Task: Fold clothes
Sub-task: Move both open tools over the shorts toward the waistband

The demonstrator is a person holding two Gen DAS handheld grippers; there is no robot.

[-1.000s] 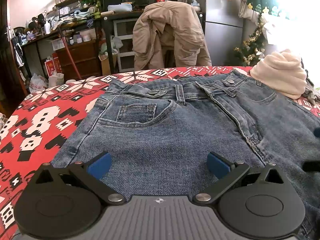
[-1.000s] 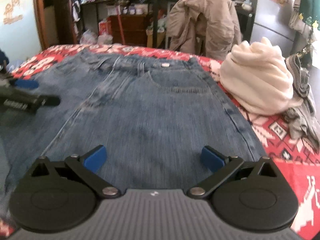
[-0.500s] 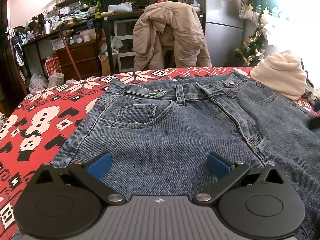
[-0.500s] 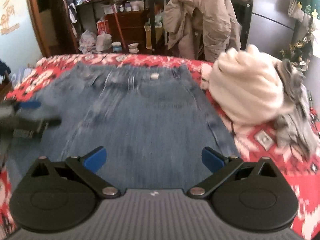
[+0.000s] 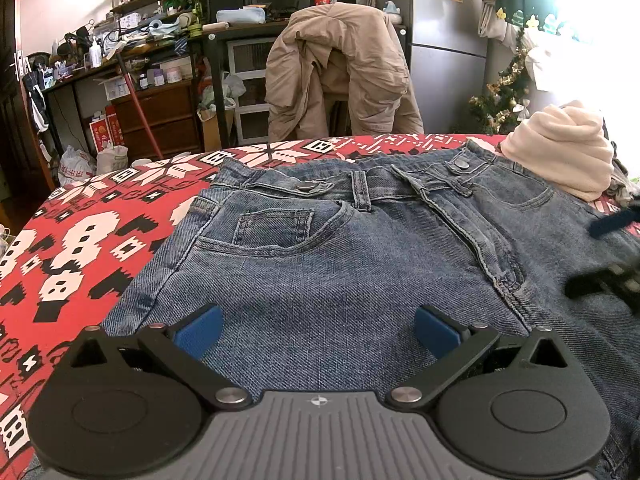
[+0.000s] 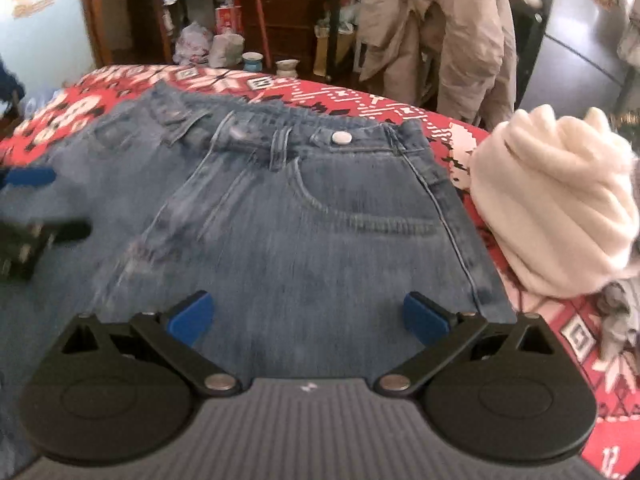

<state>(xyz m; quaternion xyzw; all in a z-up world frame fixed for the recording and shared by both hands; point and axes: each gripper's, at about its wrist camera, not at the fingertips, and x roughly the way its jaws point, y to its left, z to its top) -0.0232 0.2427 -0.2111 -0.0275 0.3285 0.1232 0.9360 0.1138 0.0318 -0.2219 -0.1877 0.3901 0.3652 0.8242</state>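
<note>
- Left gripper [image 5: 316, 330]: two blue pads spread wide, nothing between them, poised over the left hip of the jeans [image 5: 360, 264].
- Right gripper [image 6: 306, 318]: same story, blue pads wide apart and empty, above the right hip.
- One pair of blue jeans, lying flat and front-up on the red patterned blanket [image 5: 80, 232], waistband at the far end.
- One cream fleece garment [image 6: 560, 200] bunched just beside the jeans' right hip; grey cloth [image 6: 620, 312] sits behind it.
- Two waistband buttons show from the left wrist; the right wrist catches one clearly [image 6: 342, 137].
- Left view alone gives the coin pocket [image 5: 274, 226], a small Christmas tree [image 5: 504, 100] and the fridge [image 5: 448, 40].
- Right view alone shows two small pots [image 6: 270, 65] on the floor.
- One tan jacket [image 5: 340, 72] over a chair.
- Writing on boxes and fridge stickers is too small to read.
</note>
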